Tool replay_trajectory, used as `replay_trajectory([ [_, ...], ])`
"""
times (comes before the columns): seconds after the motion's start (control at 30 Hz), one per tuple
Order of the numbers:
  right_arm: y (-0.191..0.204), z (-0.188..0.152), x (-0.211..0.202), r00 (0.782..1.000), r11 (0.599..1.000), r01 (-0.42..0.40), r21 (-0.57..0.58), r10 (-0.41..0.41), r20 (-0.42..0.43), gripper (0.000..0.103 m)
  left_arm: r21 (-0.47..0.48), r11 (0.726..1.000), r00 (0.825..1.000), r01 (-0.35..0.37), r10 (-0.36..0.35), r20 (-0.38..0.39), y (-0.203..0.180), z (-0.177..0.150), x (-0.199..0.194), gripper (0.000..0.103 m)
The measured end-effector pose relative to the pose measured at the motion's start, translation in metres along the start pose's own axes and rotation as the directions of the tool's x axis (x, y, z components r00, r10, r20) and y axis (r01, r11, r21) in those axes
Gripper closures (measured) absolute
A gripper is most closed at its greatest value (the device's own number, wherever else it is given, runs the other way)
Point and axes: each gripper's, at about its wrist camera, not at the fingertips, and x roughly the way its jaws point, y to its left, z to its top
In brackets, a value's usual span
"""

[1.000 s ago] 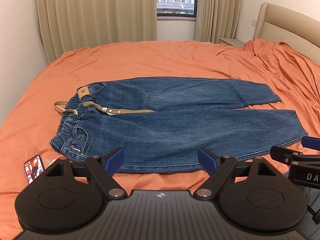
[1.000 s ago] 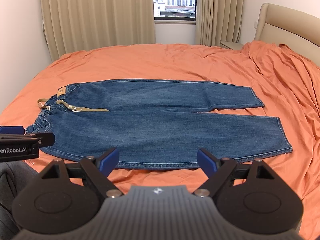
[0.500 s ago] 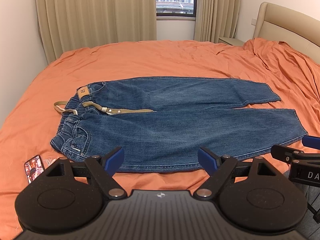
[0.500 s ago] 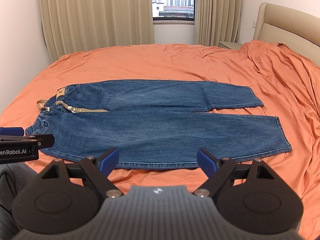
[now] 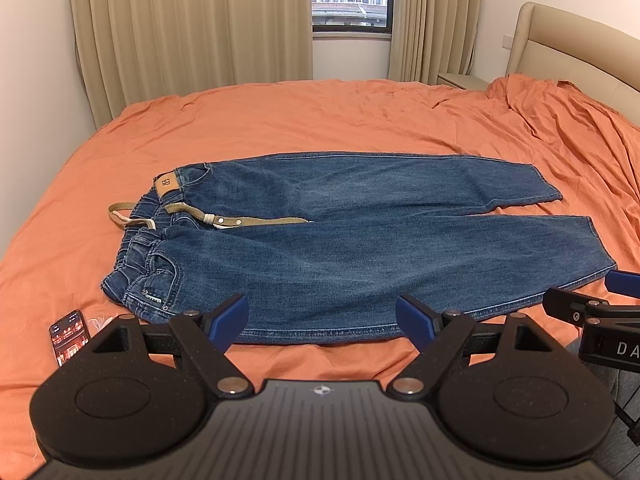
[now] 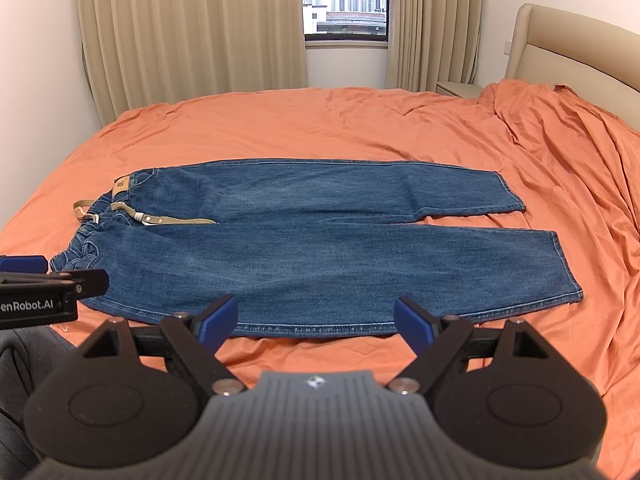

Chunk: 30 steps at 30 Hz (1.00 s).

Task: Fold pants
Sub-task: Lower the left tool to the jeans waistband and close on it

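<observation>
Blue denim pants (image 5: 360, 240) (image 6: 320, 248) lie flat on the orange bed, waistband at the left and both legs stretched to the right. A tan belt (image 5: 248, 221) trails from the waistband across the crotch. My left gripper (image 5: 322, 318) hangs open near the pants' near hem edge, nothing between its blue pads. My right gripper (image 6: 316, 318) is open too, also above the near edge of the pants. Each gripper shows at the edge of the other's view: the right one (image 5: 592, 308), the left one (image 6: 48, 284).
A phone (image 5: 69, 336) with a lit screen lies on the orange sheet (image 5: 320, 120) left of the waistband. Rumpled bedding (image 6: 560, 128) piles toward the beige headboard (image 6: 568, 52) at the right. Curtains and a window stand behind the bed.
Both views have shifted very slightly; the pants and grippers stand almost as before, both still open.
</observation>
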Motion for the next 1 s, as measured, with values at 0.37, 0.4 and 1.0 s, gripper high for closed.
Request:
replay_trajectory([
  [0.37, -0.015, 0.003, 0.028, 0.995, 0.997, -0.045, -0.057, 0.05, 0.081, 0.021, 0.021, 1.0, 0.999, -0.023, 0.022, 0.029, 0.014, 0.022, 0.026, 0.012],
  [0.4, -0.018, 0.005, 0.033, 0.993, 0.996, -0.065, -0.062, 0.071, 0.096, 0.021, 0.015, 1.0, 0.999, -0.023, 0.023, 0.033, 0.019, 0.027, 0.032, 0.016],
  [1.0, -0.027, 0.067, 0.19, 0.997, 0.996, -0.082, -0.027, 0.083, 0.012, 0.04, -0.148, 0.989, 0.997, 0.014, -0.024, -0.067, 0.148, 0.09, 0.149, 0.062],
])
